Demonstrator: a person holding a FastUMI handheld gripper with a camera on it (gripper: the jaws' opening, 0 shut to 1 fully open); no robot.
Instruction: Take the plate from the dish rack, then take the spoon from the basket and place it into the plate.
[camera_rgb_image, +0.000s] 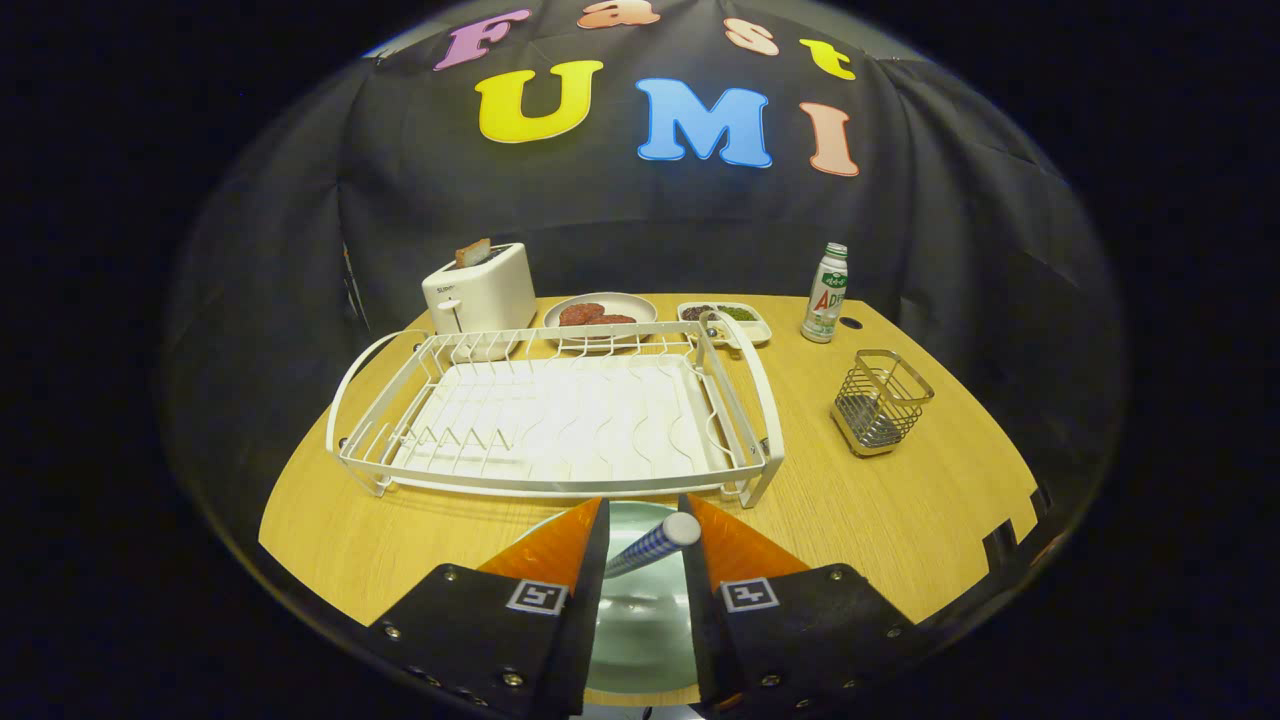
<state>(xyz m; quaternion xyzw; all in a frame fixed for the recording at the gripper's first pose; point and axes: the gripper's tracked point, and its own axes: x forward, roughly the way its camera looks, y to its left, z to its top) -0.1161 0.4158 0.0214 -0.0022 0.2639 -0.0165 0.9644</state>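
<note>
on a wooden table (920, 510), left to right: a toaster (480, 290), an empty white dish rack (560, 415), a bottle (826, 293) and a wire basket (880, 402) with no spoon in it. nearest the camera, the tongs (645, 545) pinch a checked-handled spoon (652, 545) directly above the pale green plate (640, 610); its long axis slants up toward the right finger. judging by this, only release into the plate remains.

Spoon (652, 545) between tool (645, 530) fingers, over plate (640, 630); dish rack (560, 410) beyond; basket (880, 402) right.
</note>
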